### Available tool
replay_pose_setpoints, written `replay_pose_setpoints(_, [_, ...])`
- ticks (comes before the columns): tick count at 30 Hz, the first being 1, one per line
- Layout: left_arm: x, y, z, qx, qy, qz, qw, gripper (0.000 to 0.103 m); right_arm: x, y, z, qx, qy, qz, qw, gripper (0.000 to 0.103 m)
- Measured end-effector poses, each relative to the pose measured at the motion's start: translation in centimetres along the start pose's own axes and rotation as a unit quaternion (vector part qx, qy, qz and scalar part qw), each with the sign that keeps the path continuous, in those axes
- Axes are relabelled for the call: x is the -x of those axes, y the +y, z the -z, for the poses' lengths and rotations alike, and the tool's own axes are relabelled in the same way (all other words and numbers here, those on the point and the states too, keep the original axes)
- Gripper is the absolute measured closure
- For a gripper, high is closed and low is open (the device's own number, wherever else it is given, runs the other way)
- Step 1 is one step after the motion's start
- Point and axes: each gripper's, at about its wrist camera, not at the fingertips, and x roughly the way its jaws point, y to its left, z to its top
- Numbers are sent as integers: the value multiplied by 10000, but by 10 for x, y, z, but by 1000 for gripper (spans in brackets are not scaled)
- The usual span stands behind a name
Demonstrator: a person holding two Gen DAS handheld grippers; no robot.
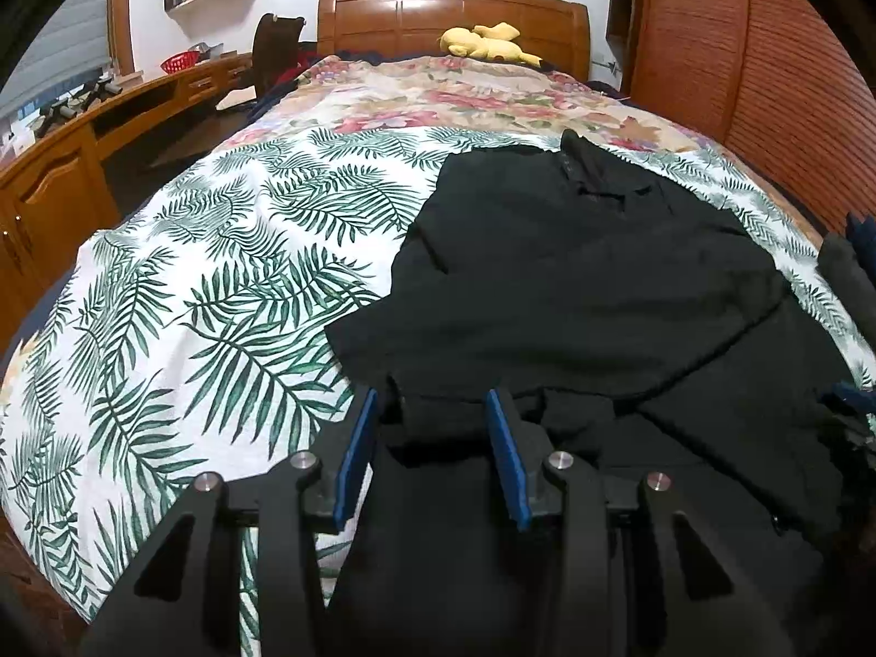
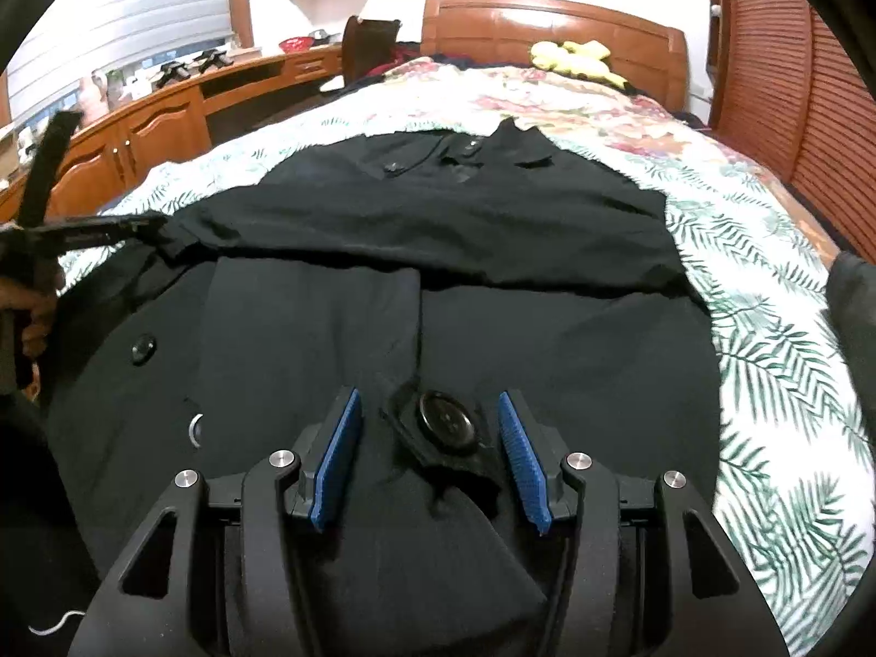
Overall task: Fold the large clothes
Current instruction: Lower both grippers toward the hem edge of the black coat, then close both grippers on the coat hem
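**Two open claws over a heavy black coat**

Two claws hang low over the near end of the coat (image 2: 438, 295), both with blue pads spread and nothing between them pinched. The right claw (image 2: 432, 438) straddles a large button (image 2: 446, 422) on a cloth tab; its pads stand clear on either side. The left claw (image 1: 432, 438) sits at the coat's near left edge, where a bunched fold of cloth rises between the pads, but whether they touch it I cannot tell.

The coat lies spread on the bed (image 1: 191, 284), on the right half of the leaf-print cover, collar (image 2: 493, 150) toward the headboard (image 1: 454, 16). One panel is laid across the chest, and the lower part shows a straight front seam.

The cloth looks thick, matte and limp: it will likely sag and drag instead of holding a crease, and it seems weighty enough to slip from a shallow pinch. The buttons are hard lumps, so a grip beside them, on a doubled hem or seam edge, should hold better. The two near corners of the hem look like the soundest holds for carrying the lower part toward the collar.

A yellow plush (image 1: 487, 44) lies at the far end.
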Motion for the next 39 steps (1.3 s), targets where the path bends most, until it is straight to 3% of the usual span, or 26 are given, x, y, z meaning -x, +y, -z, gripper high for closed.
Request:
replay_pose_setpoints(4, [-1, -3, 1, -140, -60, -79, 9999, 69, 17, 3, -3, -45, -110, -38, 9999, 50])
replay_pose_setpoints(6, [-1, -3, 2, -203, -77, -66, 9997, 94, 25, 7, -4, -35, -155, -66, 9999, 50])
replay_pose_setpoints(11, [21, -11, 1, -337, -296, 90, 9990, 100, 44, 17, -8, 105, -287, -75, 9995, 50])
replay_pose_setpoints(20, [103, -47, 20, -745, -673, 556, 9934, 100, 60, 17, -3, 71, -323, -46, 9994, 50])
replay_pose_setpoints(28, [129, -65, 39, -1072, -671, 768, 9890, 98, 64, 19, 9, 18, -264, 43, 9996, 50])
replay_pose_setpoints(34, [133, -46, 54, -888, -590, 936, 9899, 88, 68, 15, 25, -11, -159, 249, 9996, 50])
replay_pose_setpoints(39, [131, -22, 67, -755, -490, 794, 9928, 75, 73, 2, 43, -97, -29, 475, 9988, 50])
